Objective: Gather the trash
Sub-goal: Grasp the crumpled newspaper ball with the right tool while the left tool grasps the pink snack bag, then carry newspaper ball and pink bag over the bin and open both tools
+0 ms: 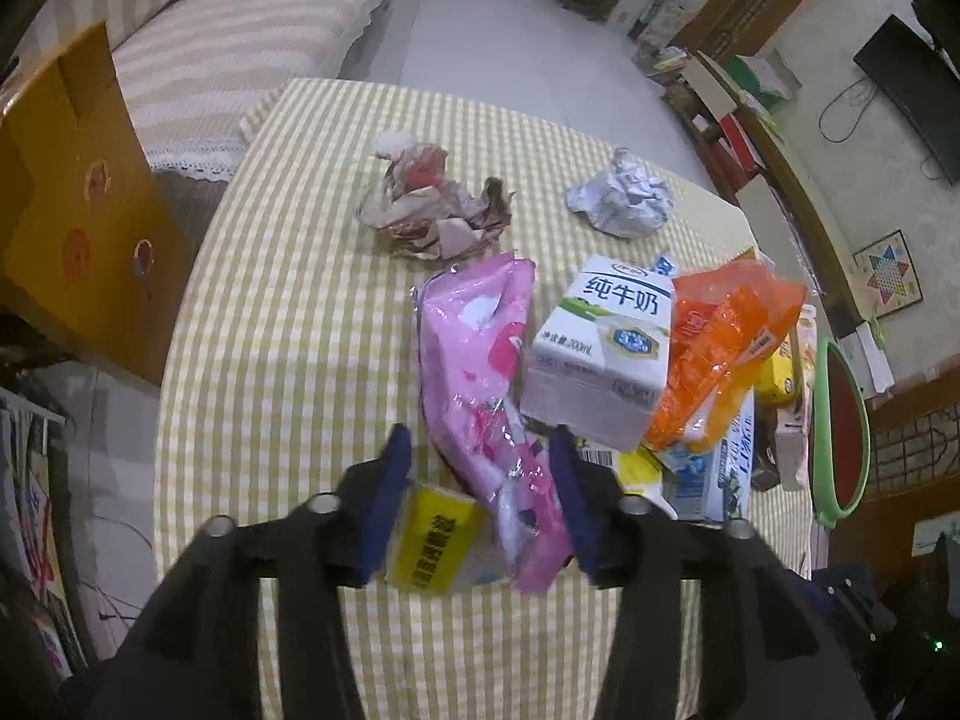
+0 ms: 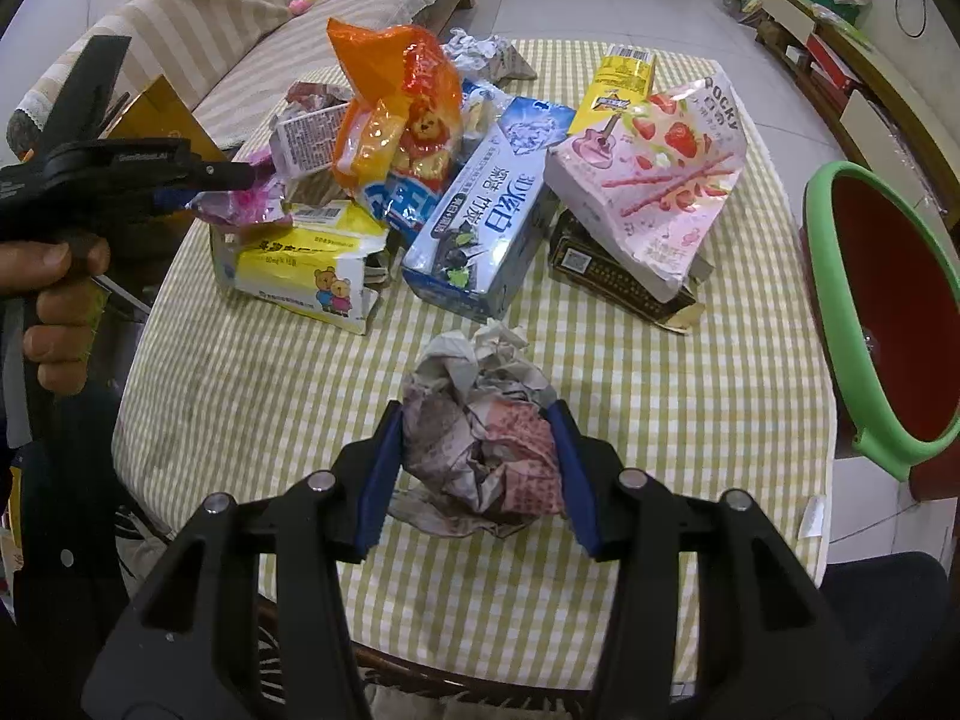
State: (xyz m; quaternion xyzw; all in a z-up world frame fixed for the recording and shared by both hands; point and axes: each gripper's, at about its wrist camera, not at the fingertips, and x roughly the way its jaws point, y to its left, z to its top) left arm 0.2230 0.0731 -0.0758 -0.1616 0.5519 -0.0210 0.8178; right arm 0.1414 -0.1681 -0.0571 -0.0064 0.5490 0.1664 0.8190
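Observation:
In the right wrist view, my right gripper is shut on a crumpled newspaper ball on the checked tablecloth; both blue pads press its sides. In the left wrist view, my left gripper stands over a pink plastic wrapper. The wrapper lies between the jaws against the right pad, with a gap showing at the left pad. A yellow box sits under the left finger. The right wrist view shows the left gripper at the far left, held by a hand.
A heap holds a milk carton, an orange bag, a blue box and a pink Pocky box. Brown crumpled paper and a white paper ball lie farther back. A green-rimmed red basin stands right of the table, a sofa behind.

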